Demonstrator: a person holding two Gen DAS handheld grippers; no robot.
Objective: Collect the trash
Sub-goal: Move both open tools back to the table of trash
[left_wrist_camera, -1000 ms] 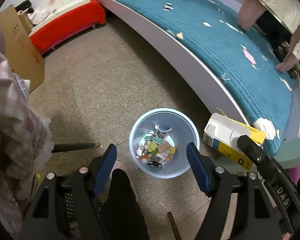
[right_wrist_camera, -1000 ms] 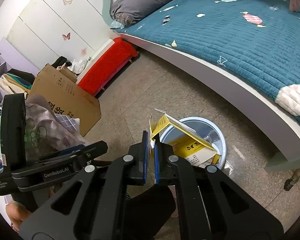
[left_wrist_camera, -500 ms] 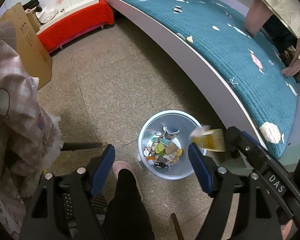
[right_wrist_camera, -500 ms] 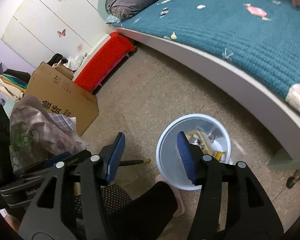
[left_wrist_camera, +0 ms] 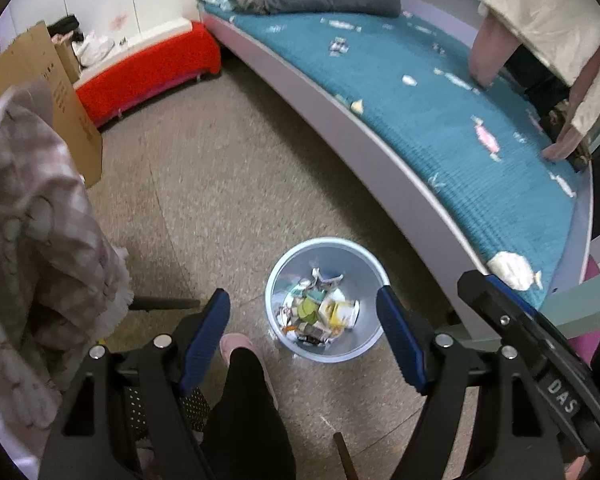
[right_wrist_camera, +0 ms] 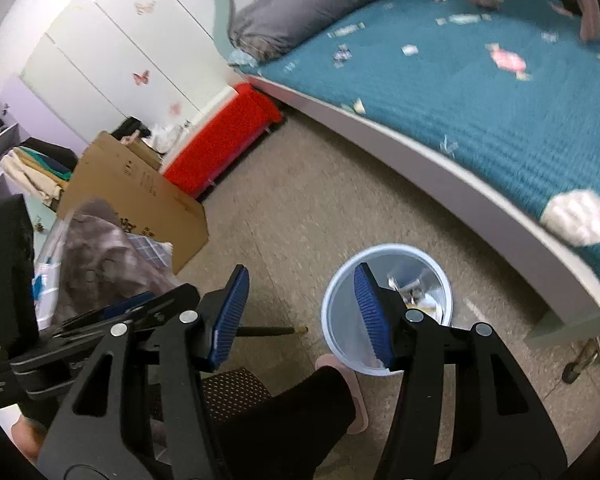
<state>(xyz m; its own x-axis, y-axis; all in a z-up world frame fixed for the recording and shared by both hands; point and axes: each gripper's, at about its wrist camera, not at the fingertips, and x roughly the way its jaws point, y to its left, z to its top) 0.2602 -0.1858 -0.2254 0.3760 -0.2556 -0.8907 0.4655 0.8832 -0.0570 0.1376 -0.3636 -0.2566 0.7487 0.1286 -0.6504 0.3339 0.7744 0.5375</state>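
Note:
A pale blue trash bin [left_wrist_camera: 364, 264] stands on the floor beside the bed; it also shows in the right wrist view [right_wrist_camera: 340, 312]. Inside lie several scraps and a yellow-and-white carton [left_wrist_camera: 338, 312]. My left gripper [left_wrist_camera: 304, 334] is open and empty, high above the bin. My right gripper [right_wrist_camera: 298, 314] is open and empty, above the bin's left side. Small paper scraps [left_wrist_camera: 358, 106] lie scattered on the teal bed cover [left_wrist_camera: 480, 168].
A red bench [left_wrist_camera: 148, 68] and a cardboard box [left_wrist_camera: 48, 92] stand at the far left. Checked cloth [left_wrist_camera: 40, 240] hangs at the left. My leg and pink slipper [left_wrist_camera: 240, 350] are beside the bin. Another person kneels on the bed [left_wrist_camera: 540, 40].
My right gripper opened and let go of the yellow carton, which fell into the bin. Both grippers have risen a little.

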